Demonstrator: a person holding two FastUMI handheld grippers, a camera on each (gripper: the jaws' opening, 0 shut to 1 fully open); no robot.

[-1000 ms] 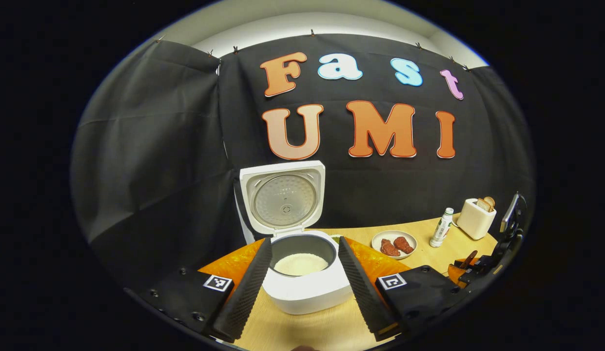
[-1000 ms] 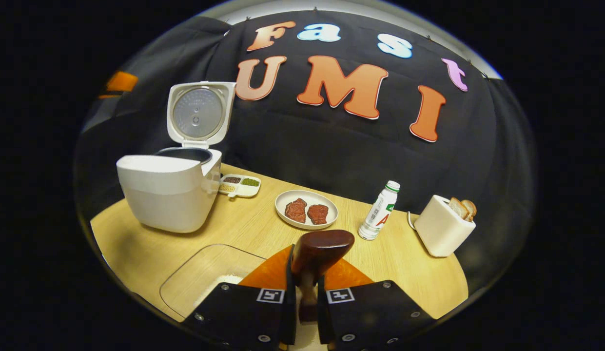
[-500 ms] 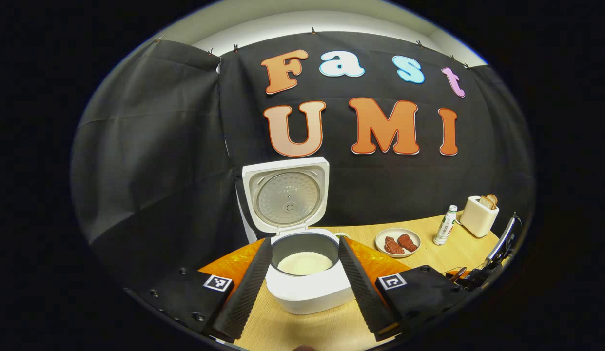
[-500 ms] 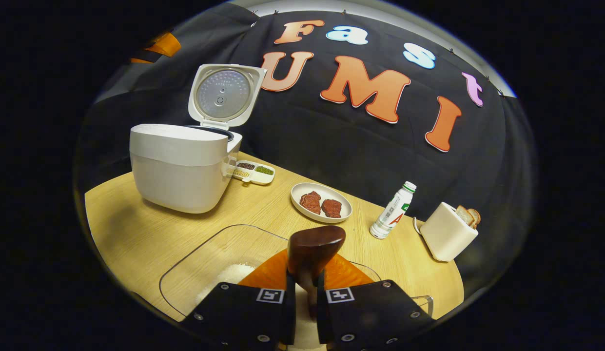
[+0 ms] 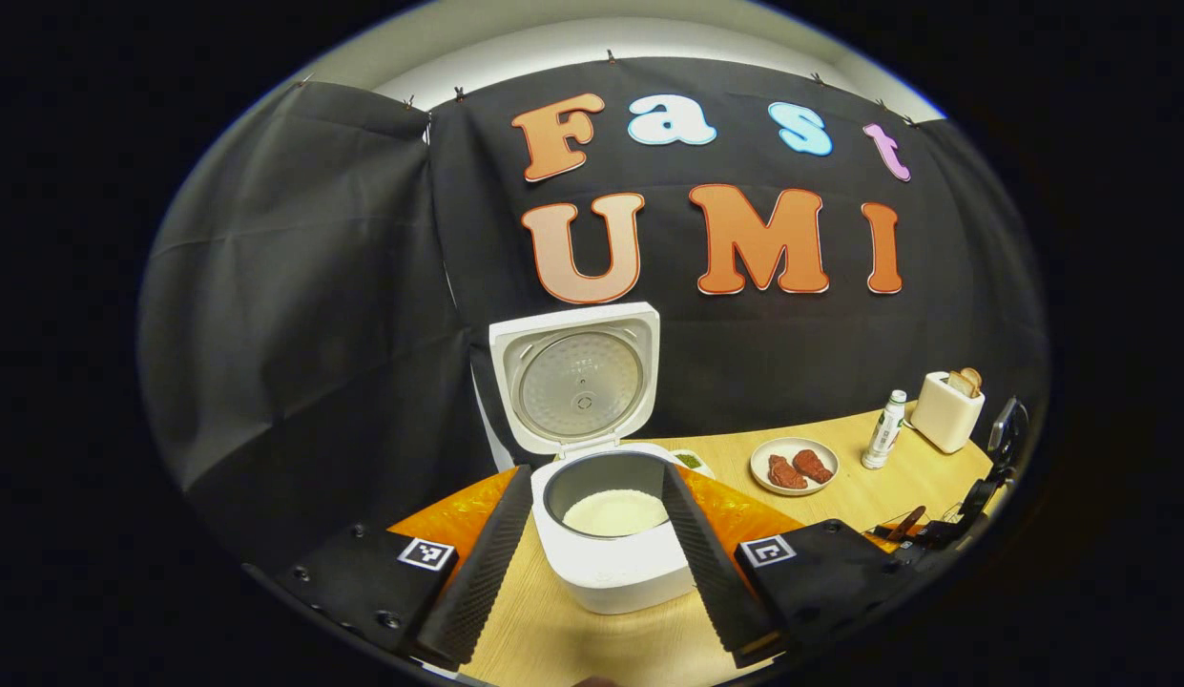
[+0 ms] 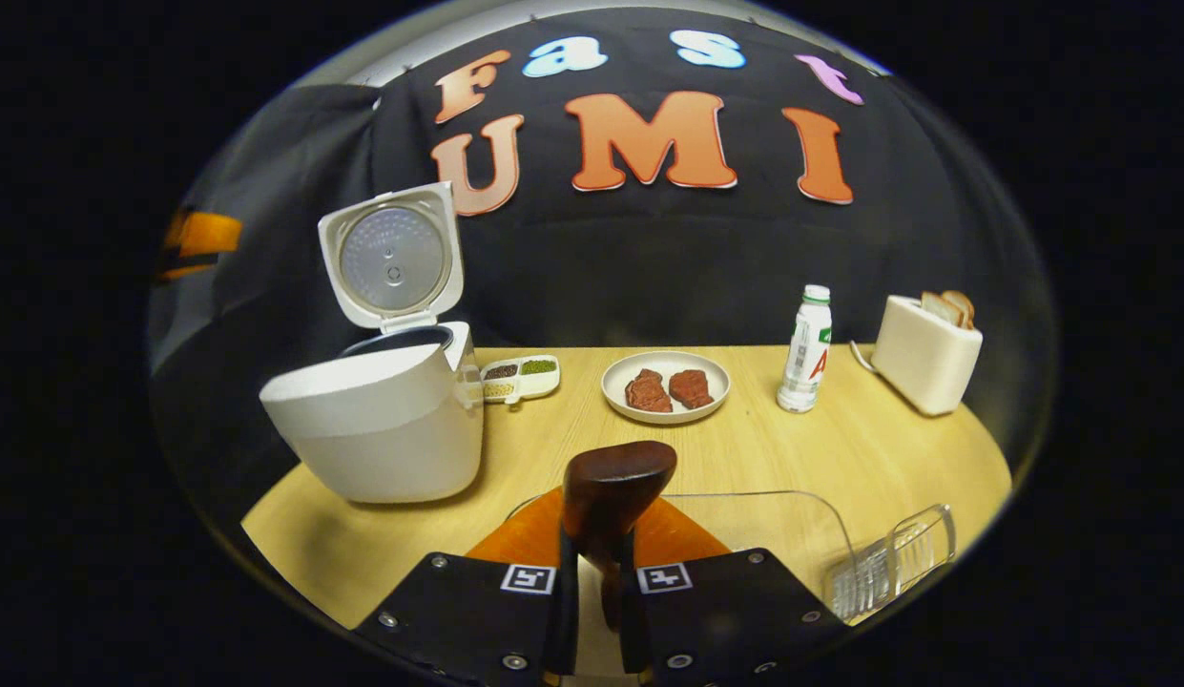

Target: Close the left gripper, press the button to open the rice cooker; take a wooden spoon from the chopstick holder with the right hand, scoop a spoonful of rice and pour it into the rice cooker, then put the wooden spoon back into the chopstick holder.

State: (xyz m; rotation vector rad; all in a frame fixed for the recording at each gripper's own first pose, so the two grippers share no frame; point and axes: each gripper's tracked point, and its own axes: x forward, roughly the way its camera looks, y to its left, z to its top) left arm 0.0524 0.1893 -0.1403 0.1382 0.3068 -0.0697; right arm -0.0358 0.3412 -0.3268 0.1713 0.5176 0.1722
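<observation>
returning the wooden spoon [image 6: 615,487], clamped between the right gripper [image 6: 596,572] fingers, to the chopstick holder [image 6: 892,563] at lower right, while the left gripper [image 5: 596,553] hangs wide open and empty before the open rice cooker [image 5: 611,534], calls for lowering it in upright.

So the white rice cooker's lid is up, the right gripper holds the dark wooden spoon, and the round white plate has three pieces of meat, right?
Not quite: the round white plate holds two pieces of meat, as the right gripper view shows. The white rice cooker is open, and the right gripper holds the dark wooden spoon.
</observation>
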